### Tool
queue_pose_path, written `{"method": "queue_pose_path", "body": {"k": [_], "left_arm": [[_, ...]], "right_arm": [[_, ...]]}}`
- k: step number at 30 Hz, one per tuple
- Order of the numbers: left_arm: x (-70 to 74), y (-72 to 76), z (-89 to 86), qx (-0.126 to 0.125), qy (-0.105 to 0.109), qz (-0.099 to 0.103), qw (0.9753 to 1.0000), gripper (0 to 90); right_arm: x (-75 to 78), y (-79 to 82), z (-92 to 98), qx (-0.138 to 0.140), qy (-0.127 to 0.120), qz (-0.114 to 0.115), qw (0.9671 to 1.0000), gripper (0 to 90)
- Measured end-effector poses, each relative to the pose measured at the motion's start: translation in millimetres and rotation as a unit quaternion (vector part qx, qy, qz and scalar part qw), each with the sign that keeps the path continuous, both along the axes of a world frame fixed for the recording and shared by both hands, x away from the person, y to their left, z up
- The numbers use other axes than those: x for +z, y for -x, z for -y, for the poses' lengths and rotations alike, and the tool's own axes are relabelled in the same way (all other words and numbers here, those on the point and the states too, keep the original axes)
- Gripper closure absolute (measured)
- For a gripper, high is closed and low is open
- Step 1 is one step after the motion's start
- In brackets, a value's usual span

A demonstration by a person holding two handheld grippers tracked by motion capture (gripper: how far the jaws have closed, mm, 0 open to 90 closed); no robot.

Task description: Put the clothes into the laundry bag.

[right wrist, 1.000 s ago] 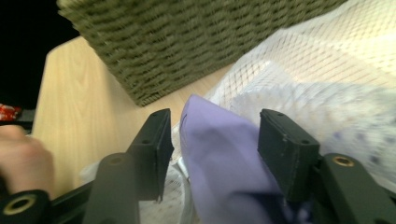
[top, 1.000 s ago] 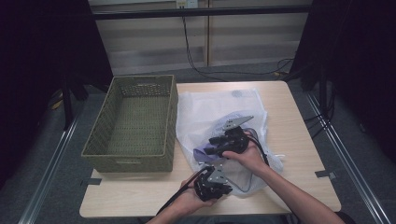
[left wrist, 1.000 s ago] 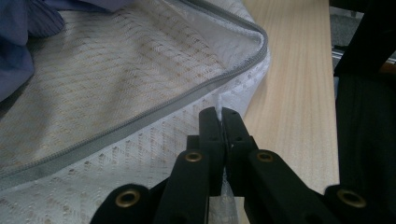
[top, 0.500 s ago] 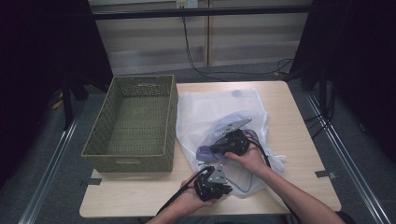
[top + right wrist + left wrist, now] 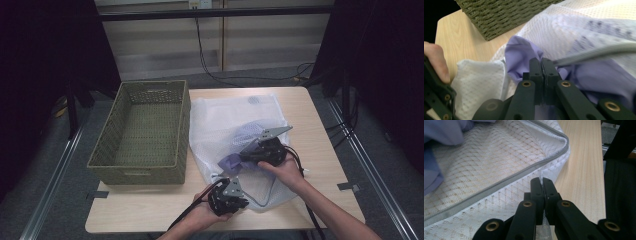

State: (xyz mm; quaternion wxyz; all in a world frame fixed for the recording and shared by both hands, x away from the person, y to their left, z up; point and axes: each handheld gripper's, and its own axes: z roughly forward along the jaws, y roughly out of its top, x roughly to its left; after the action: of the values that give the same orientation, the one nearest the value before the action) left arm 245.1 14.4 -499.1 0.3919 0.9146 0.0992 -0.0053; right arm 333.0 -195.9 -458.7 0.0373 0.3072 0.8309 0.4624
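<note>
At the left of the high view we see a woven green basket (image 5: 142, 131). It sits on the wooden table (image 5: 320, 125) and looks empty inside. Just right of it lies a white mesh laundry bag (image 5: 235, 125) with a grey zipper (image 5: 499, 183) along its open edge. The bag touches the side of the basket.

Low in the middle of the frame, our left gripper (image 5: 225, 192) is at the near edge of the bag. In the left gripper view its jaws are squeezed tight together, with a bit of the white mesh pinched between them. We think it is holding the bag down.

A little to the right and higher up, our right gripper (image 5: 247, 156) points toward the basket. Its jaws are closed tight on a purple cloth (image 5: 524, 56). The cloth sticks out of the bag's mouth, and the rest of it is under the mesh.

We think we are at the step of pulling the cloth out of the bag. Next, the right gripper should pull the cloth free toward the left, while the left gripper keeps the bag from sliding. Then the cloth may go over the basket.
</note>
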Motion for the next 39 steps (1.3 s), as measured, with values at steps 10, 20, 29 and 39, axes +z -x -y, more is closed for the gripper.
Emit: {"method": "queue_pose_path", "body": {"k": [10,20,29,39], "left_arm": [[-0.5,-0.6,0.2,0.001,0.004,-0.004,1.0000,89.1],[0.8,-0.2,0.5,-0.002,-0.007,0.004,1.0000,89.0],[0.1,0.2,1.5,-0.002,-0.001,0.005,1.0000,89.1],[-0.6,2.0,3.2,0.004,0.000,0.012,0.9999,89.2]], "right_arm": [[-6.5,7.4,35.2,-0.021,0.013,-0.004,0.9997,88.1],[-25.5,-1.9,40.8,-0.039,0.047,-0.013,0.9981,85.8],[-37.1,-17.5,30.6,-0.062,0.071,-0.022,0.9953,85.9],[-37.1,-38.5,28.4,-0.107,0.075,-0.023,0.9911,86.2]]}}
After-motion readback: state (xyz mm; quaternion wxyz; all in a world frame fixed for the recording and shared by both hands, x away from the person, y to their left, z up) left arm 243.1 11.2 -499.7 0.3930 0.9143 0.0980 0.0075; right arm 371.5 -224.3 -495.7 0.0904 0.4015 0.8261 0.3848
